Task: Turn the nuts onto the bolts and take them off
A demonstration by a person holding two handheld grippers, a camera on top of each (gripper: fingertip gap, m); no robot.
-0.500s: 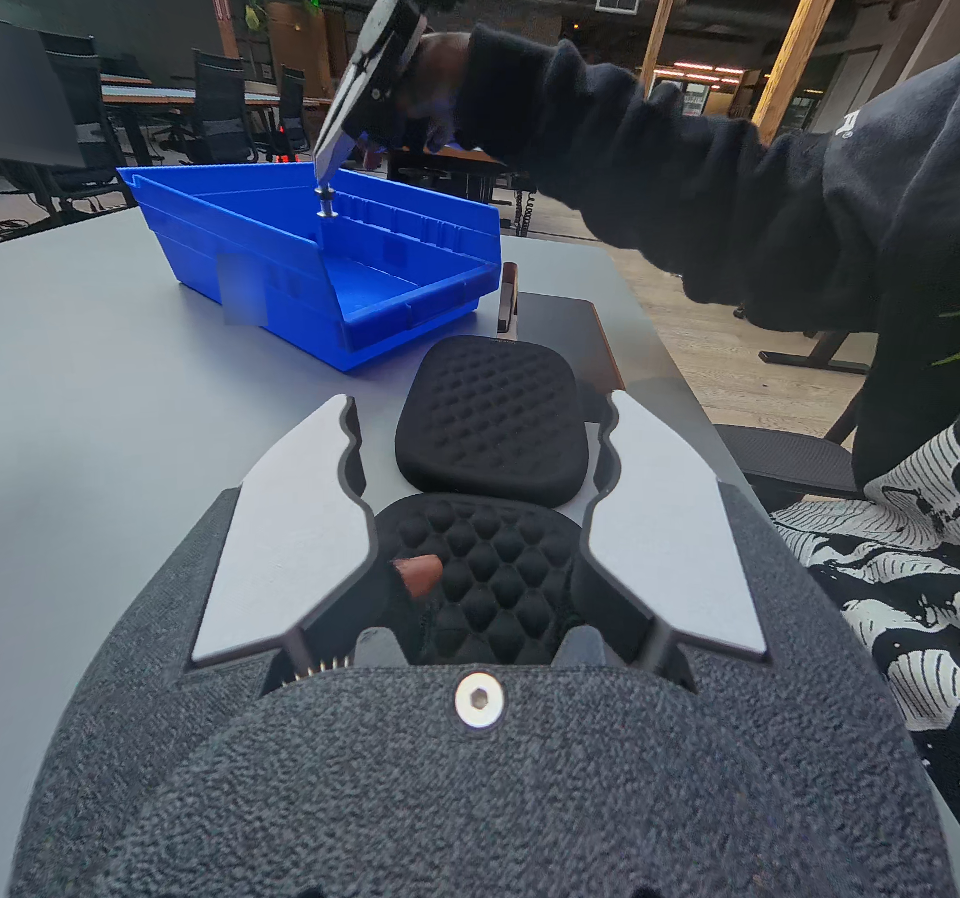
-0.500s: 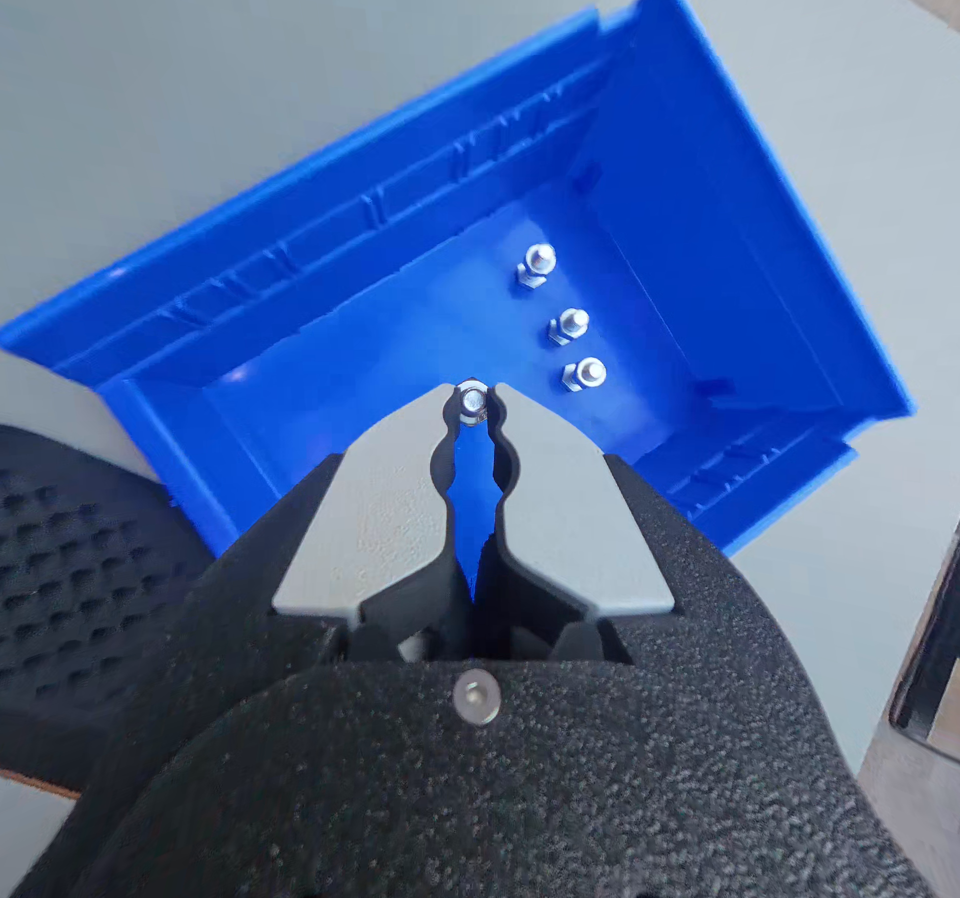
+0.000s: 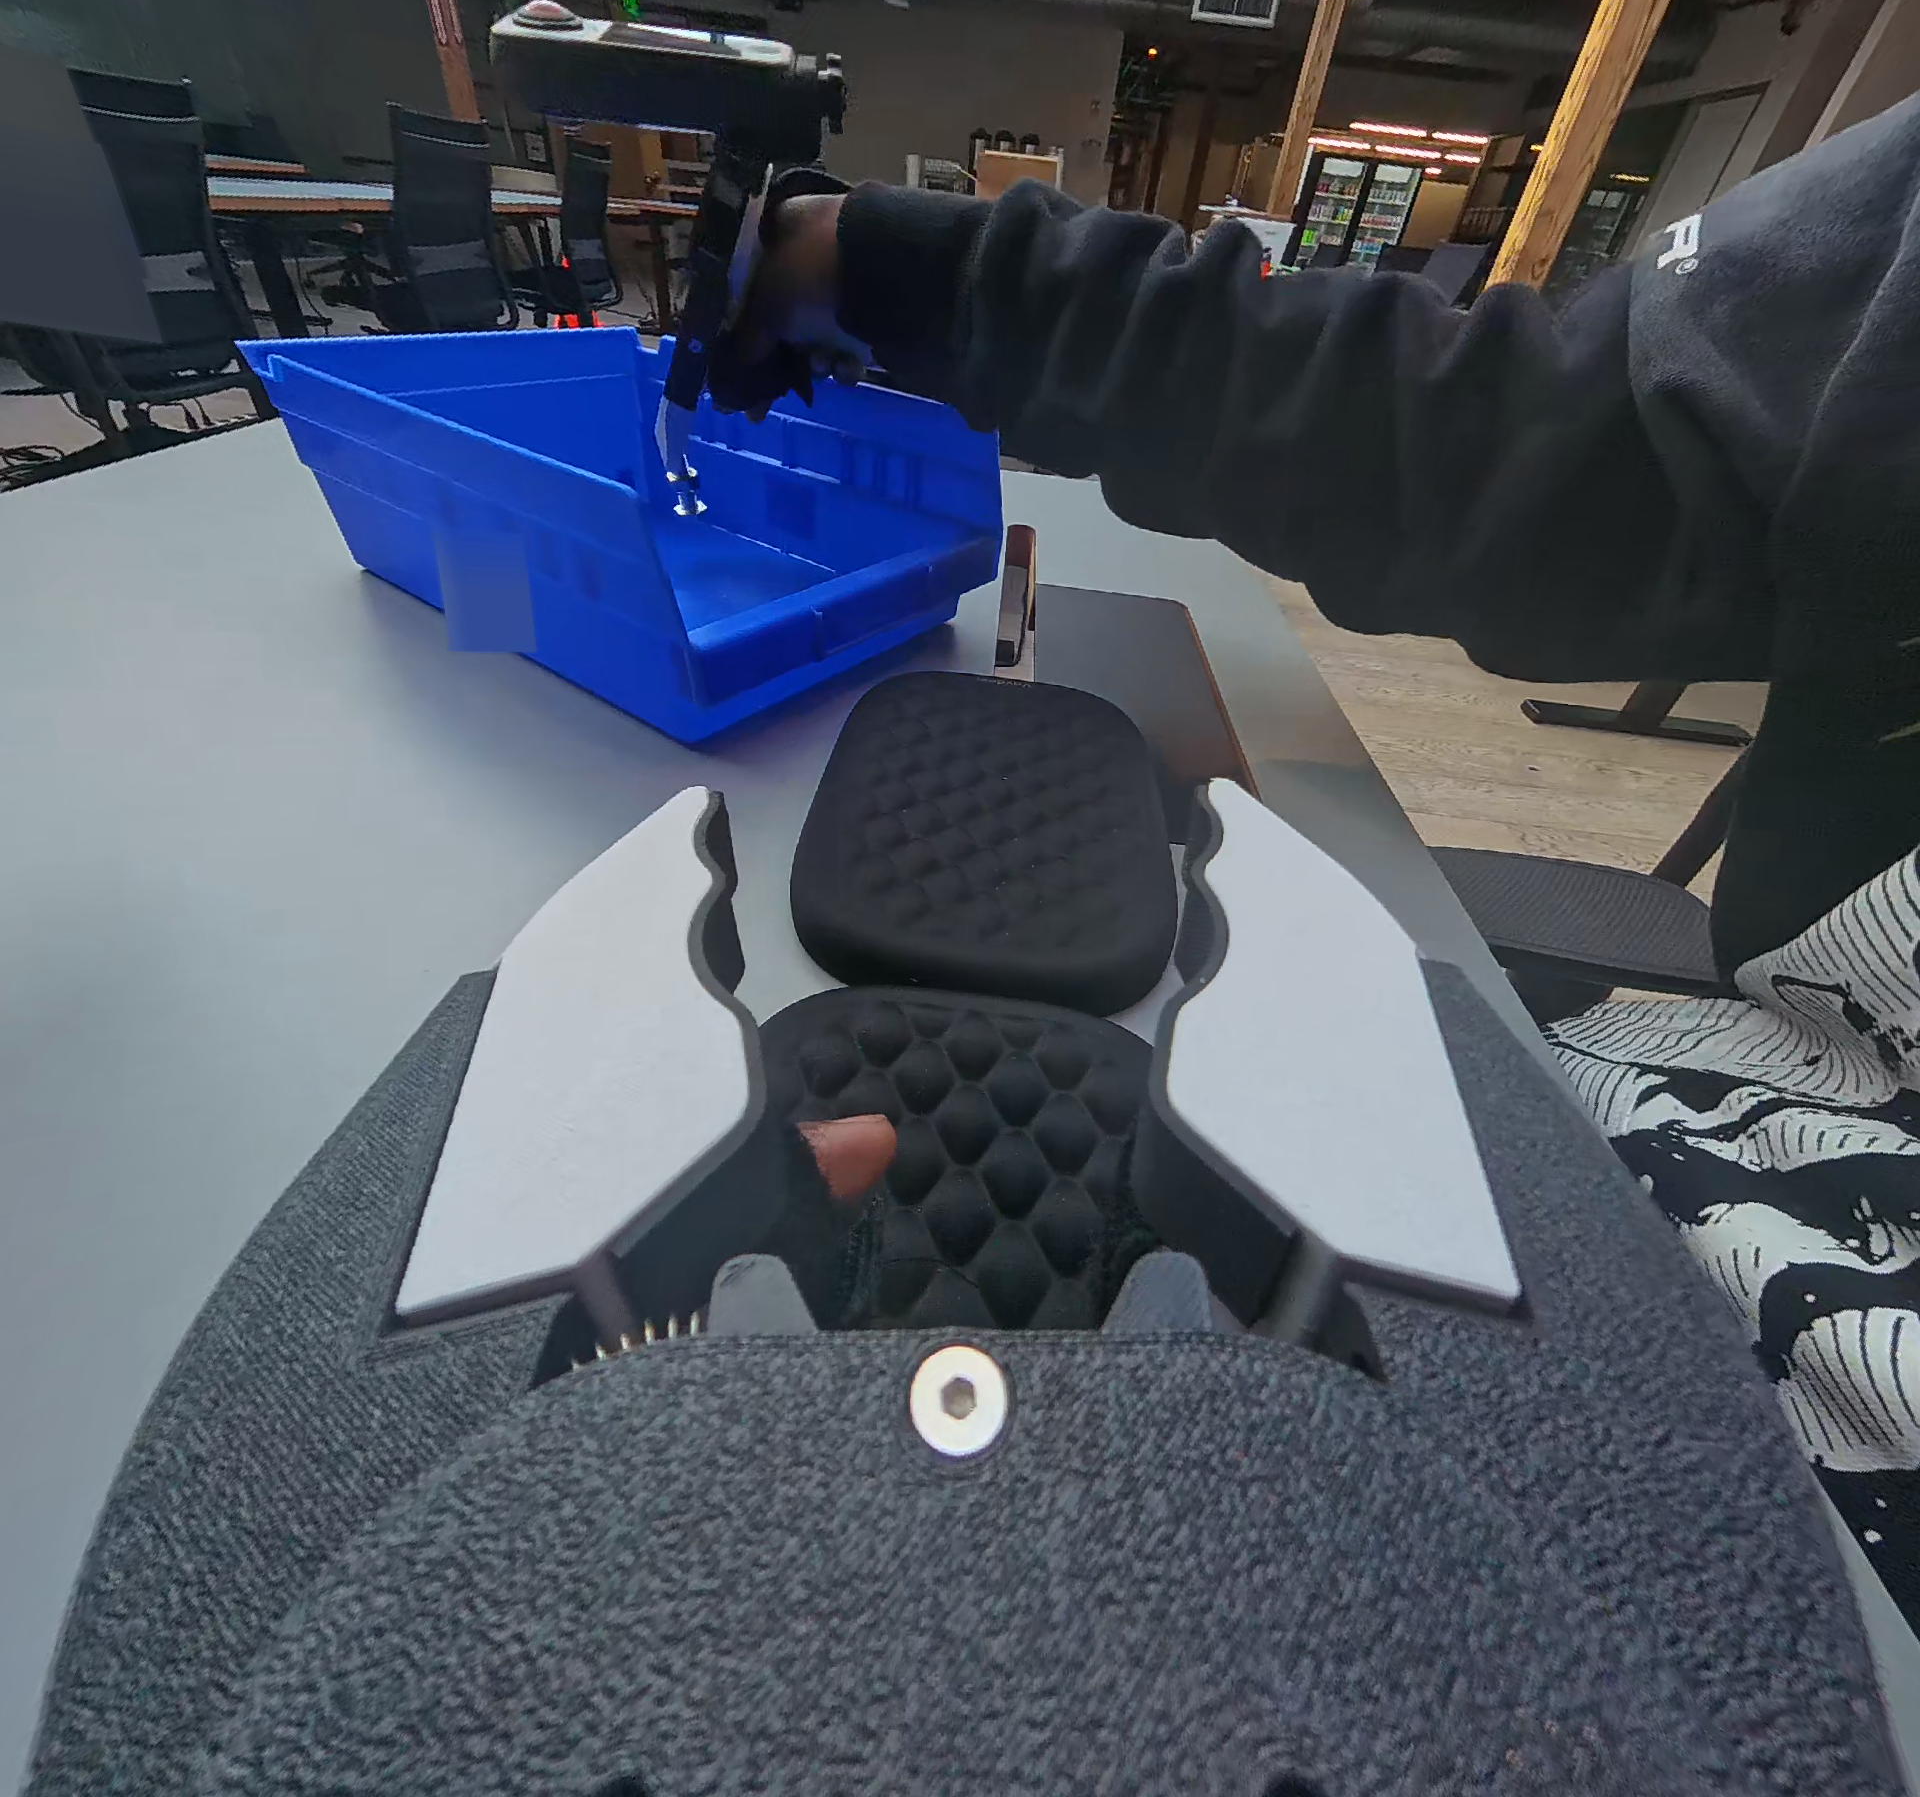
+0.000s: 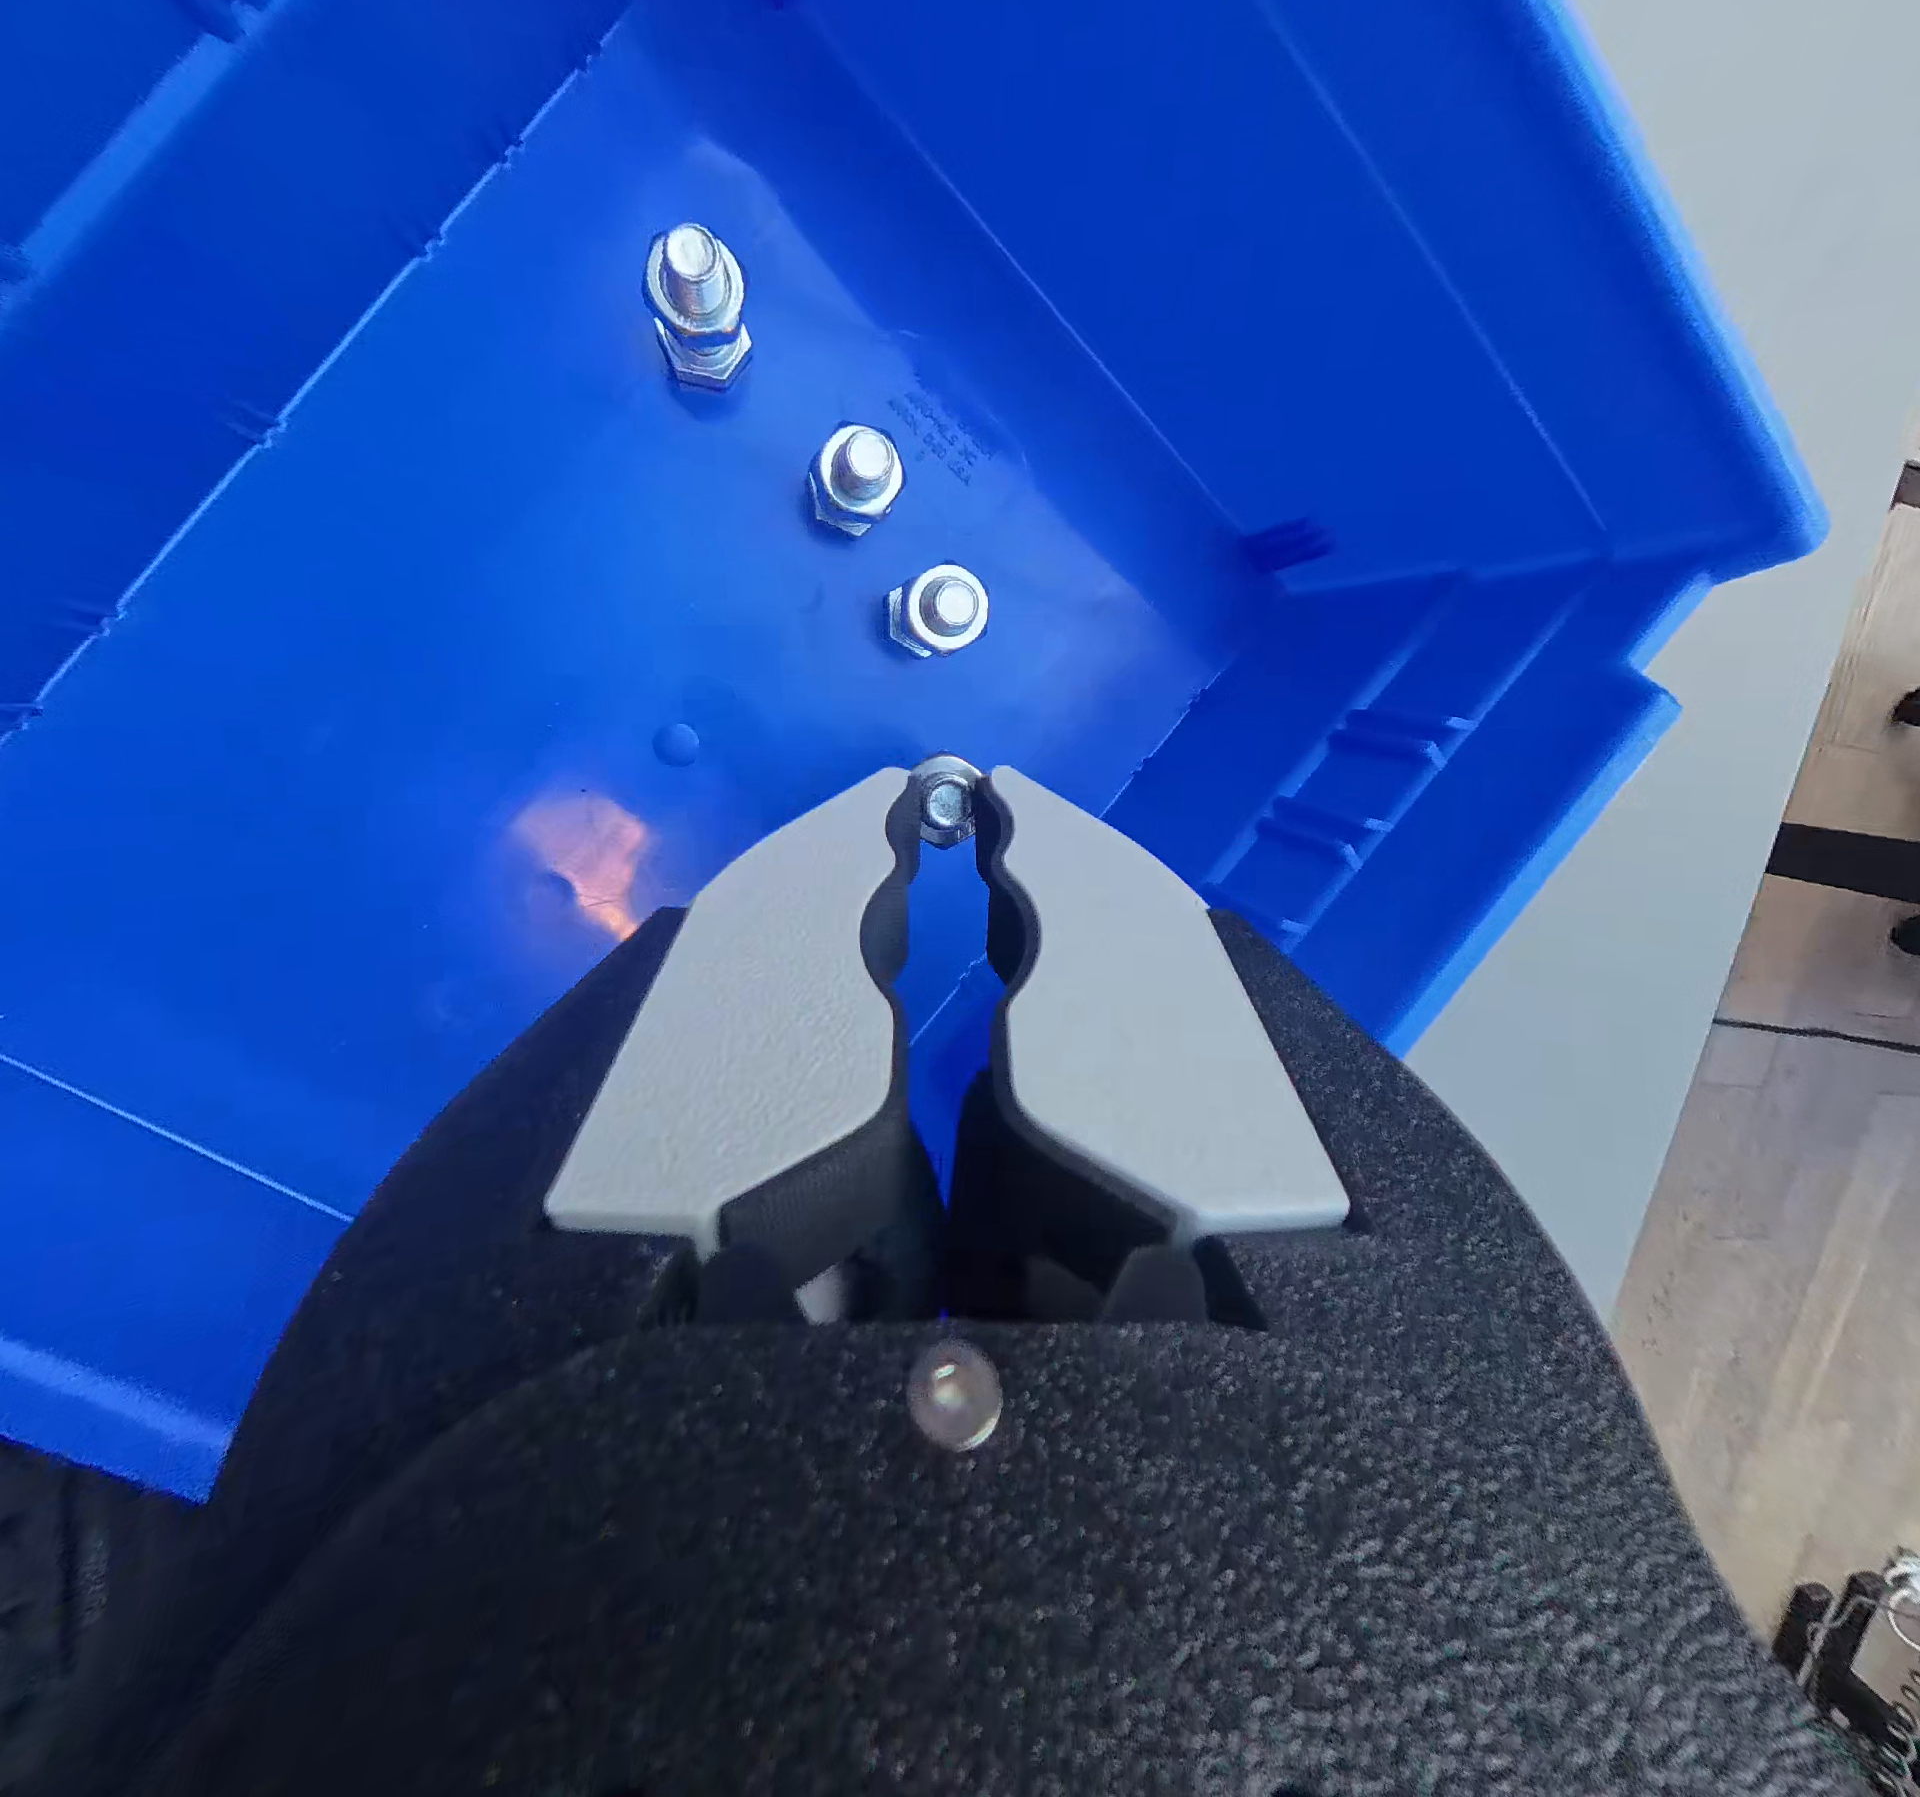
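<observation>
A: Right gripper (image 4: 945, 802) is down inside the blue bin (image 4: 1351, 241), its grey jaws pinched narrow on a small silver nut and bolt (image 4: 943, 800) right at the tips.

B: Shiny zinc-looking metal. From above you see the round bolt end sitting in the nut's ring, clamped from both sides.

A: And from the left wrist view the same piece (image 3: 686, 492) hangs upright below those jaws, over the bin's floor. Whether it touches the floor, I cannot tell.

B: 3 more bolts (image 4: 854, 480) stand upright on the bin floor in a slanted row just beyond the tips, each with a nut threaded on it. The farthest one (image 4: 694, 303) shows the most thread, with 1 nut high on the shaft and a hex base below.

A: Left gripper (image 3: 961, 874) sits well apart from the bin, jaws spread wide and holding nothing, over a black quilted pad (image 3: 982, 833) on the grey bench (image 3: 208, 760).

B: The bin rests on that same bench, and a dark sleeve (image 3: 1299, 417) reaches across to it.
</observation>
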